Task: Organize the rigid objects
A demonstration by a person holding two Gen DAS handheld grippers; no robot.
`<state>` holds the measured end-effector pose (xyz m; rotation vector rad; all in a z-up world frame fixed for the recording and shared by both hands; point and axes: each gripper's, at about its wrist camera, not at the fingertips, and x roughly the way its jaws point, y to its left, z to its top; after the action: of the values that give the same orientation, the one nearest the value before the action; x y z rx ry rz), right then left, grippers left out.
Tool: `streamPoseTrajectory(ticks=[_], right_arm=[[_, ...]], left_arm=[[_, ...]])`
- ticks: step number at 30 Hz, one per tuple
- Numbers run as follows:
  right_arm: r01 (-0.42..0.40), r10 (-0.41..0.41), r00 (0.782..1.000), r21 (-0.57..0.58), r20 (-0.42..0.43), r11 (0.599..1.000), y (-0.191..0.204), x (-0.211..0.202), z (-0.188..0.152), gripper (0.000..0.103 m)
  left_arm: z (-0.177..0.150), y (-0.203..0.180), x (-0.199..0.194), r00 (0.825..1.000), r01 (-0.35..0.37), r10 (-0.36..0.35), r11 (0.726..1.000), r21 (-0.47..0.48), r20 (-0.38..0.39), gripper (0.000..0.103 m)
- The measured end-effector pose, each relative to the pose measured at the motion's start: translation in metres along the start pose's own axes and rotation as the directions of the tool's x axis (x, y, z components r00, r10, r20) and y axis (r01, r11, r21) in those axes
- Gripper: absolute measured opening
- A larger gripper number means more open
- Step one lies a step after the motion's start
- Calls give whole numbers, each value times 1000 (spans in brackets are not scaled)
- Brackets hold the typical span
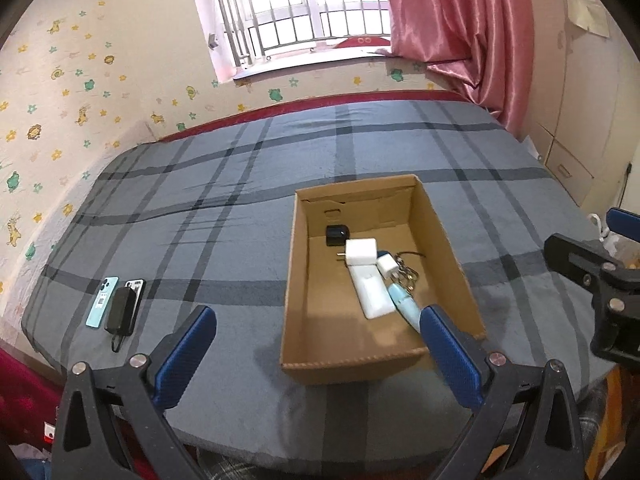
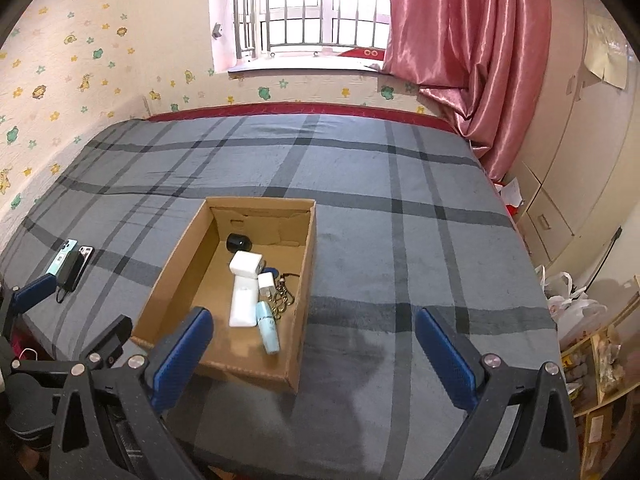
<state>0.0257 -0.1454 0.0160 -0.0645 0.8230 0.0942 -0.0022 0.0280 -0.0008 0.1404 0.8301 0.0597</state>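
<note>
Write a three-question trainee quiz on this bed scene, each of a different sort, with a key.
1. True or false: the box holds the teal phone.
2. Which lies nearest the box's front wall? A) black cube B) blue tube C) keys
3. Fill in: the left gripper and the right gripper both have their jaws ____.

Key:
1. False; it lies on the blanket to the box's left, beside the black power bank.
2. B
3. Open, holding nothing.
</note>
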Motion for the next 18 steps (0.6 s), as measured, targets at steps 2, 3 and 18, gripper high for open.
streamPoseTrajectory(ticks=[2, 3, 18], right_arm=[[-1, 1, 1000, 1, 7, 1000, 0, -4, -4, 103], [2, -2, 1000, -2, 10, 1000, -1, -5, -6, 103], [8, -8, 1000, 6, 15, 1000, -2, -9, -16, 103]], left_arm=[[-4, -2, -4, 1000, 8, -8, 1000, -1, 1, 103], [-5, -3, -5, 1000, 12, -12, 1000, -3, 0, 103], [-12, -11, -13, 1000, 27, -27, 1000, 2, 8, 103]])
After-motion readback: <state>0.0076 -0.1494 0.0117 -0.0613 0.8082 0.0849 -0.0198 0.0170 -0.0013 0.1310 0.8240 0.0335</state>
